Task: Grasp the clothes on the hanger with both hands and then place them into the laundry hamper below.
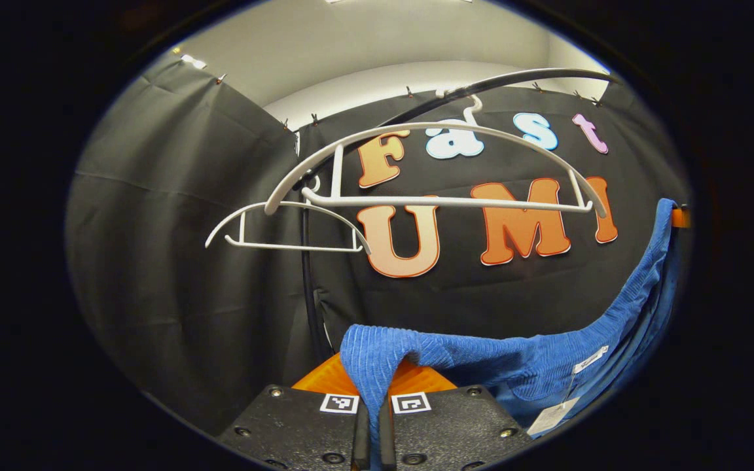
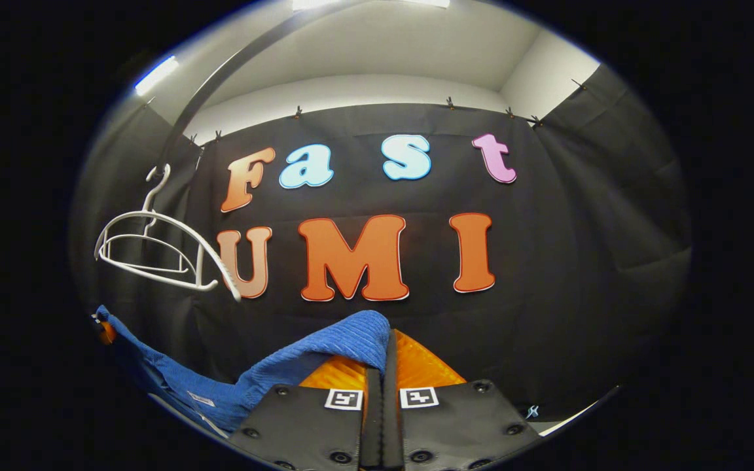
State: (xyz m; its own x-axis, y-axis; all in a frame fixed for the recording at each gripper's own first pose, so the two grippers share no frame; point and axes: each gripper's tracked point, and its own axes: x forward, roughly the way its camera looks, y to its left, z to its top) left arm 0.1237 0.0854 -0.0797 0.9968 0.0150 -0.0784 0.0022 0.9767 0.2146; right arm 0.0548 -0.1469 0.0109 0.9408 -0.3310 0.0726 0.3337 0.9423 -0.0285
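While the blue garment (image 1: 482,360) stretches in a sagging band from 6 o'clock up toward 3 o'clock in the left gripper view, the left gripper (image 1: 372,425) has its 2 fingers closed tight on one folded edge of the cloth, which drapes over the fingertips and hangs down between them. A white tag (image 1: 590,358) and a paper label (image 1: 550,415) dangle from the fabric near 4 o'clock.

In the right gripper view, the right gripper (image 2: 382,405) is likewise clamped, its 2 fingers pressed together with the garment's other edge (image 2: 344,343) pinched between them; the cloth runs away from there toward 8 o'clock.

2 white hangers (image 1: 436,170) hang bare on a dark curved rail (image 1: 514,80) at about 12 o'clock in the left gripper view, well above the garment and apart from it; in the right gripper view they sit at 9 o'clock (image 2: 154,252).

No container is in view, so I cannot tell what the hamper holds.
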